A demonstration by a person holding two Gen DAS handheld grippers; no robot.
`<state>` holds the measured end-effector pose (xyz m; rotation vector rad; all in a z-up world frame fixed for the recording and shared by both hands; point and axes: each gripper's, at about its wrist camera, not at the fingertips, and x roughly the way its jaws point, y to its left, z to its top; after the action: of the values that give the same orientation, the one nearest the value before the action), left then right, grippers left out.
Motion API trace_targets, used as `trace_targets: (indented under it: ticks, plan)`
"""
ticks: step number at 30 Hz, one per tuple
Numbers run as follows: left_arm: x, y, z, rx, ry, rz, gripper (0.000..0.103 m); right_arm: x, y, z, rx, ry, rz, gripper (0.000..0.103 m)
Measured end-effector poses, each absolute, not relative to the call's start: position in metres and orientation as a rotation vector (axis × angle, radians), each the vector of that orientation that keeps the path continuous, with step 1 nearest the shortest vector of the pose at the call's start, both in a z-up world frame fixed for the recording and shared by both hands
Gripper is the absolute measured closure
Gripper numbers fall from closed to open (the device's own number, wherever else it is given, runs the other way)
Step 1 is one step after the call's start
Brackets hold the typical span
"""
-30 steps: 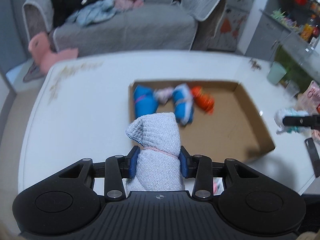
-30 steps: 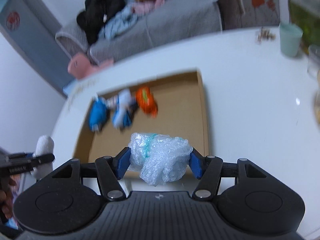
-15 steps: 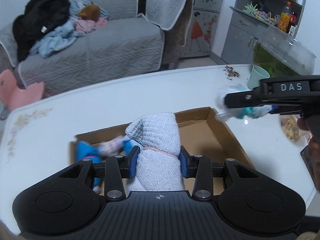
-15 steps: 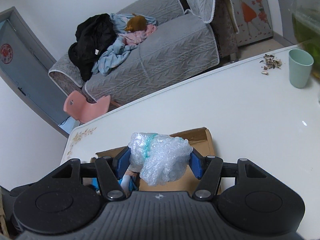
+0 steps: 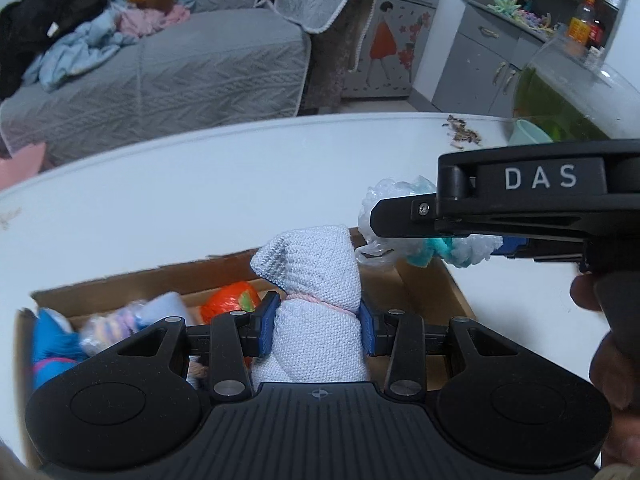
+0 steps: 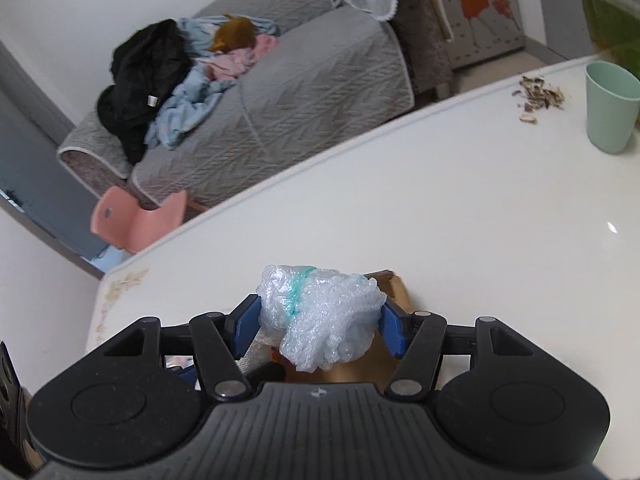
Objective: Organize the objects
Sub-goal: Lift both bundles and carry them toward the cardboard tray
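Both grippers have come in over the box (image 5: 448, 280). Left gripper (image 5: 318, 330) clamps a white knit roll (image 5: 316, 308) above it; right gripper (image 6: 318, 330) pinches a plastic wad (image 6: 324, 316) over its far corner.

Only readable text I can spot is "DAS", white capital letters on a dark plate set into the side of the right gripper (image 5: 404, 236), which reaches in from the right in the left wrist view. The bottles (image 5: 586, 28) on the far right shelf have labels, but they're way too small and blurry to read, could be anything honestly. Each gripper body has a tiny crosshair mark at its near centre, no lettering there. Right wrist view has no writing at all.
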<state>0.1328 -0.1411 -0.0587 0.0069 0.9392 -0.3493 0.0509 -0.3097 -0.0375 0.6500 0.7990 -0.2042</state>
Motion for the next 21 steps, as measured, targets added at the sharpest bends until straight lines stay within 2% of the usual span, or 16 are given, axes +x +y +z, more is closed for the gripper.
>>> trace_targets:
  ticks: [15, 21]
  plan:
    - [0.14, -0.15, -0.077, 0.016, 0.952, -0.325, 0.056, 0.053, -0.306, -0.04, 0.654, 0.836, -0.249, 0.044]
    - [0.143, -0.152, -0.081, 0.027, 0.963, -0.317, 0.056, 0.053, -0.308, -0.04, 0.659, 0.846, -0.247, 0.04]
